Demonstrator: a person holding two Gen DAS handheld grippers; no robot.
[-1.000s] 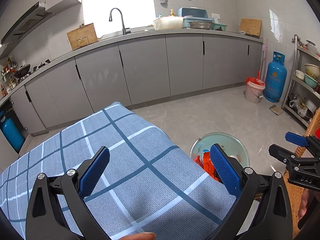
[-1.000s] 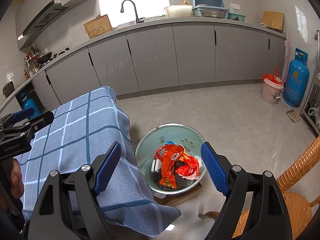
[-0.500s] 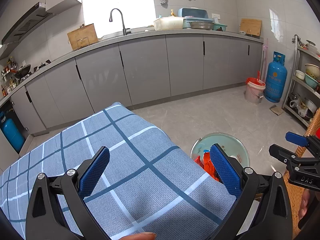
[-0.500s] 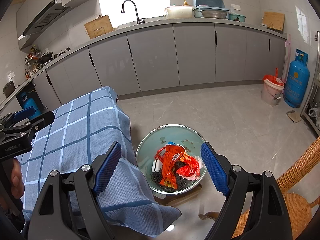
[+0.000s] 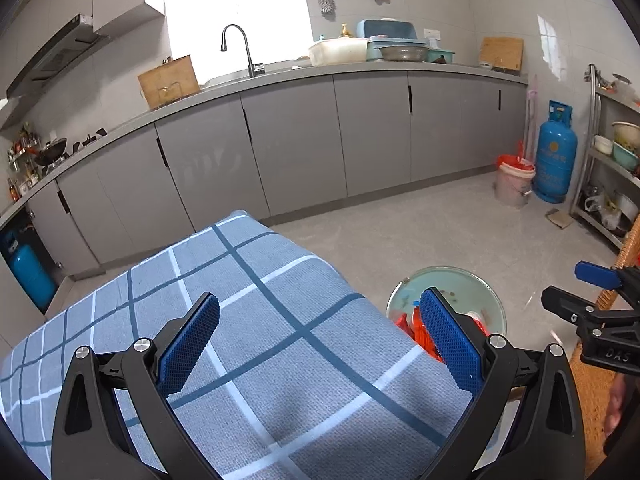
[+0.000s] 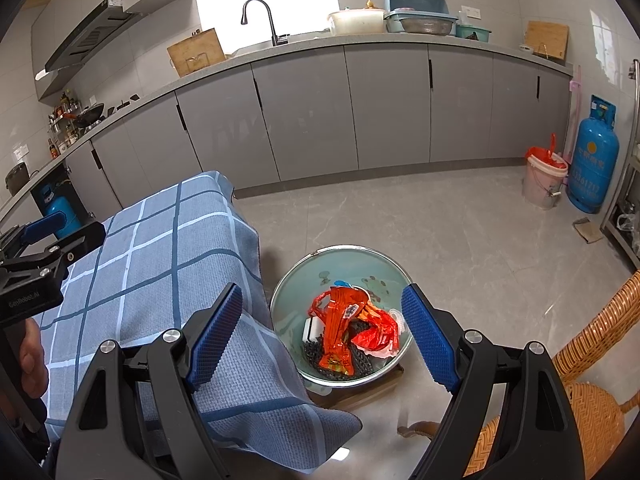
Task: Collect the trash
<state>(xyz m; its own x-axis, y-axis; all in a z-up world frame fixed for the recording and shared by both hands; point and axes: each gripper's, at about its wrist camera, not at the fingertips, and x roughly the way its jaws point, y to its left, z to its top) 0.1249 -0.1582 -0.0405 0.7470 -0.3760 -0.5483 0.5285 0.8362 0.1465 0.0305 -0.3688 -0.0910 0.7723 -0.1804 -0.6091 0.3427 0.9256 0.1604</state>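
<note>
A: L wrist view. Left gripper (image 5: pixel 320 336) spread wide, nothing between pads, poised over checked tablecloth (image 5: pixel 248 320). Basin (image 5: pixel 472 284) at 4 o'clock of it, partly hidden by the R finger. Change vs 1 s ago?

B: None. Same framing, no drift.

A: R wrist view. Right gripper (image 6: pixel 322 330) also spread wide, empty. Trash (image 6: pixel 352 332), red wrappers plus dark bits, lies inside the basin (image 6: pixel 296 280) on the floor, at table's 3 o'clock. Change?

B: None; wrappers unmoved.

A: Meaning: table top looks bare, both tongs idle. Collection prob. complete, or a pause.
</note>
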